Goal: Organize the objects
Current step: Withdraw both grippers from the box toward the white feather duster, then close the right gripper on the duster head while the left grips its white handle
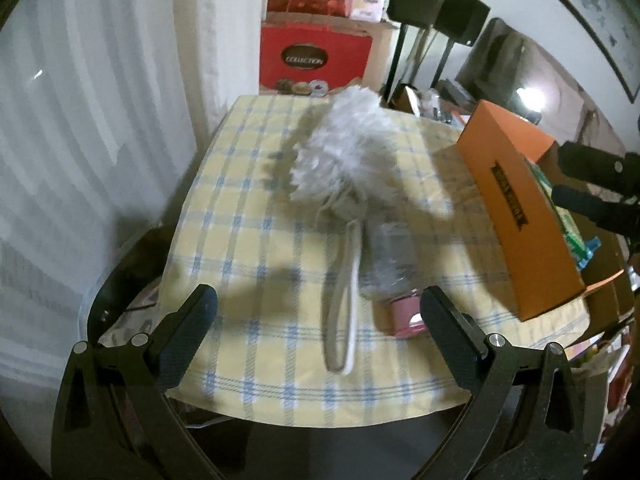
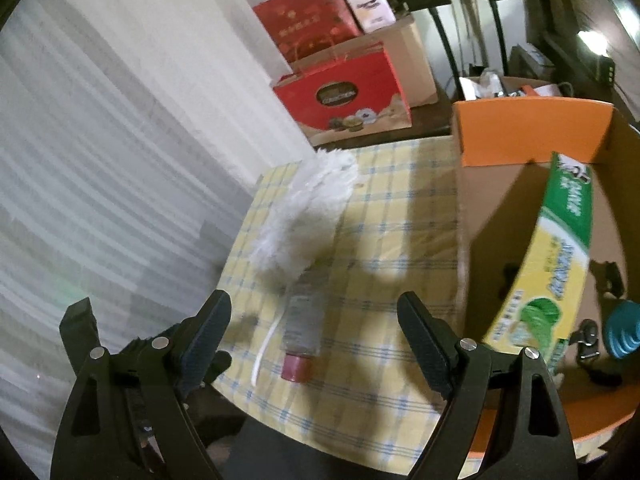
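A fluffy white duster with a looped white handle lies on the yellow checked tablecloth. Touching its right side lies a clear bottle with a pink cap. My left gripper hovers open over the table's near edge; the duster handle's end and the bottle cap lie between its fingers, untouched. My right gripper is open too, above the bottle and the duster. It also shows in the left wrist view, as black fingers over the orange box.
The open orange box stands at the table's right and holds a green and yellow carton, a blue ribbed object and a small metal clip. Red gift boxes are stacked behind the table. A white curtain hangs at the left.
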`<move>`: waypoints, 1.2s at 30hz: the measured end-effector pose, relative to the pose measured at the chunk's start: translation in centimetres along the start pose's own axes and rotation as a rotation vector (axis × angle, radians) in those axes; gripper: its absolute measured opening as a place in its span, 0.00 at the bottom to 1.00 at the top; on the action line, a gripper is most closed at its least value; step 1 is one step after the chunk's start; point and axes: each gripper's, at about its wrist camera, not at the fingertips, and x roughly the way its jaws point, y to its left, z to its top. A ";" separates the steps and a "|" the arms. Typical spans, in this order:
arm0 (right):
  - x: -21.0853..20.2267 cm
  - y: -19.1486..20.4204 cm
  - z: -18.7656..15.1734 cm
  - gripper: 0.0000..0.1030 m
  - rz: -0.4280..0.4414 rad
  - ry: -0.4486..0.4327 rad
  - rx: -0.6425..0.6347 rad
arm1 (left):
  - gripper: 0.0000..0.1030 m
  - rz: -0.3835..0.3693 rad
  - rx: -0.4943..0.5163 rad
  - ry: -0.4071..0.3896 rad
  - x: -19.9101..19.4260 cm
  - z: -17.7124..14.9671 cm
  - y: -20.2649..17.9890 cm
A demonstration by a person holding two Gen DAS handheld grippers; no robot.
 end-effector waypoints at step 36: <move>16.1 5.4 1.5 0.69 -0.059 0.199 -0.101 | 0.45 -0.132 0.025 0.084 5.4 -2.2 0.8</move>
